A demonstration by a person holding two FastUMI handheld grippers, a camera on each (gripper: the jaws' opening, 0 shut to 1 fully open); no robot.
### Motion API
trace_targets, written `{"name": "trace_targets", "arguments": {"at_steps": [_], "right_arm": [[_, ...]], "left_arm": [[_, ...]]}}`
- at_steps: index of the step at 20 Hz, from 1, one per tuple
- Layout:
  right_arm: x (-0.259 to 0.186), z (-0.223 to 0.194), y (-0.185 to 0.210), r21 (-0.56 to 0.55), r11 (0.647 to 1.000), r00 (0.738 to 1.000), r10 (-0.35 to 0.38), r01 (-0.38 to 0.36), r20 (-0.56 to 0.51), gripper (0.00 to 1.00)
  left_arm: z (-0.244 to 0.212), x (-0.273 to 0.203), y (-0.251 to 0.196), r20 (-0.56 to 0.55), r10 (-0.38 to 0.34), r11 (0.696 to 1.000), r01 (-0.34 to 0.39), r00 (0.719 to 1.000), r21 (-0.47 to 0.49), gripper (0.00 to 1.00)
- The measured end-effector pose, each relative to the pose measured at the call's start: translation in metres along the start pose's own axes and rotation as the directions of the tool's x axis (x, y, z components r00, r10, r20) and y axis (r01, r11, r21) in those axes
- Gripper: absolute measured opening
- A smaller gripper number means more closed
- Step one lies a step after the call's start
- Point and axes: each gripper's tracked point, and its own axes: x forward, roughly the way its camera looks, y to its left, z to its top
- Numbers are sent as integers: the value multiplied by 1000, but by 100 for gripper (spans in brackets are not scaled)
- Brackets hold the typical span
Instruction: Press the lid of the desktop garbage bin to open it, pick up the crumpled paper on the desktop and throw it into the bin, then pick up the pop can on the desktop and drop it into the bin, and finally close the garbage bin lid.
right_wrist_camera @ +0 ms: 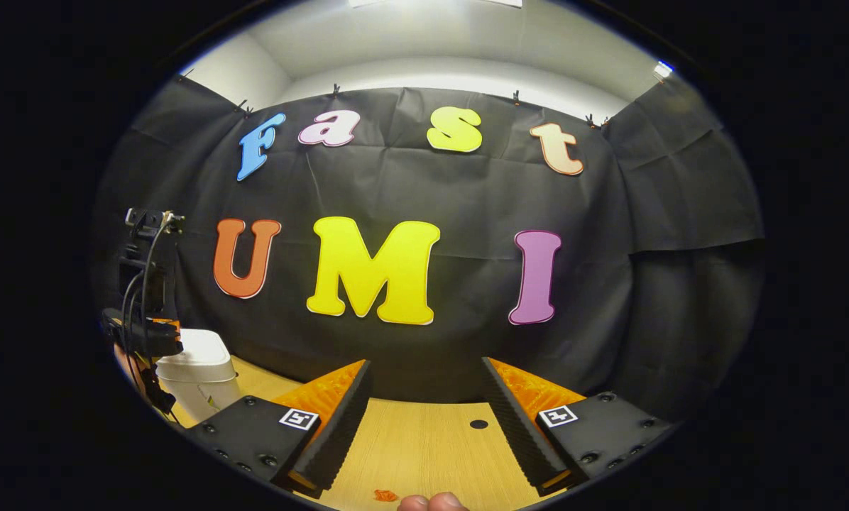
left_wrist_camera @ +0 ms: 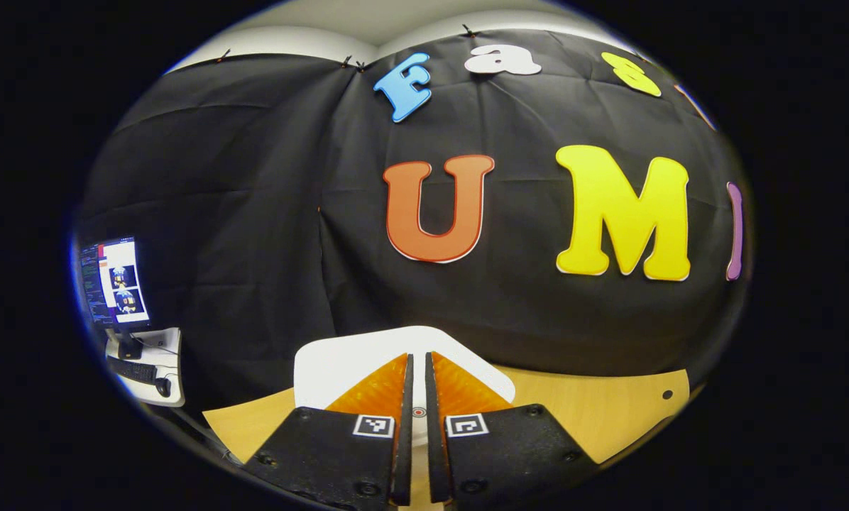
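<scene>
Bin (left_wrist_camera: 353,358), white smooth plastic with a rounded lid, sat directly beneath the left gripper (left_wrist_camera: 418,387), whose ribbed fingers were nearly closed, grasping nothing. Right gripper (right_wrist_camera: 424,397) hung released over the wooden desktop (right_wrist_camera: 424,447), bin at ten o'clock.

A recording booth in a lab is indicated: a black cloth wall (right_wrist_camera: 424,341) is clipped up behind a wooden worktop (right_wrist_camera: 424,443), and a computer monitor (left_wrist_camera: 114,282) with keyboard (left_wrist_camera: 133,370) is seen aside.
</scene>
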Motion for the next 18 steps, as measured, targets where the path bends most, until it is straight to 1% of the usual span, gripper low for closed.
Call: {"name": "trace_targets", "arguments": {"at_steps": [1,3,6,8,9,10,13,15,17,18], "right_arm": [[1,-3,-1,0,1000,1000,-4,4,-8,96],[2,-6,-5,9,1000,1000,-12,12,-21,96],[3,-7,-8,12,1000,1000,-21,21,-23,96],[4,-9,-8,16,1000,999,-24,24,-23,96],[4,-11,-9,18,1000,999,-25,26,-25,96],[5,-12,-9,20,999,999,-26,26,-29,96],[6,-18,-9,38,999,999,-27,29,-43,96],[5,-16,-10,41,999,999,-29,31,-37,96],[5,-15,-14,34,999,999,-37,38,-29,96],[6,-16,-15,36,999,999,-39,40,-31,92]], "left_arm": [[-5,2,1,-18,7,1000,-7,1000,-9,7],[-14,6,1,-48,19,1000,-20,999,-21,3],[-24,10,1,-77,20,1000,-21,997,-19,3],[-37,10,-1,-121,12,1000,-15,993,-24,3],[-34,11,0,-95,12,1000,-14,995,-18,3],[-40,11,0,-116,16,1000,-19,993,-25,3],[-44,11,2,-136,49,999,-49,990,2,3],[-45,11,2,-134,46,999,-49,990,-18,4],[-39,10,1,-109,41,999,-44,993,-21,4],[-31,9,1,-85,44,999,-44,995,2,3]]}}
